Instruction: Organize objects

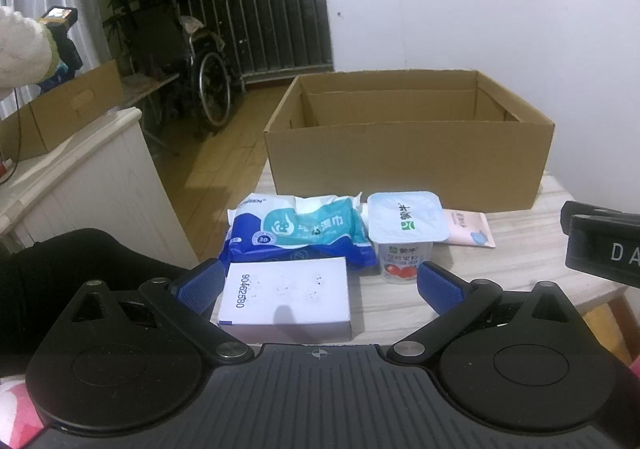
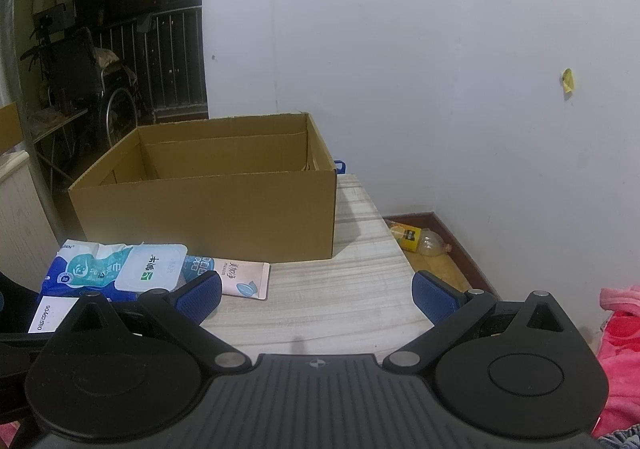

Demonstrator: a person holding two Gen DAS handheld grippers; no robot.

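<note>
Four items sit in a cluster at the near left of the table [image 2: 352, 289], right in front of the open cardboard box [image 1: 408, 165]. The white carton [image 1: 286, 299] lies flat and nearest, a printed number along its left end. Touching its far edge is the blue wipes pack [image 1: 298, 231], crumpled at the top. Just beside that on the right stands the yogurt cup [image 1: 406, 233], upright with its foil lid sealed, red fruit on the front. Behind the cup, a pink sachet [image 1: 470, 229] lies flat, partly hidden in the left wrist view and showing more fully in the right wrist view.

The left gripper [image 1: 320, 285] hangs low over the carton, fingers [image 1: 200, 283] spread wide and holding nothing; the left blue pad sits just beside the carton's left end, the right one near the base of the cup. The right gripper [image 2: 316, 297] hovers over bare table to the right of the cluster, fingers [image 2: 434, 295] wide apart too, nothing between them.

The box stands upright at the back of the table, top open; its floor is out of sight.
</note>
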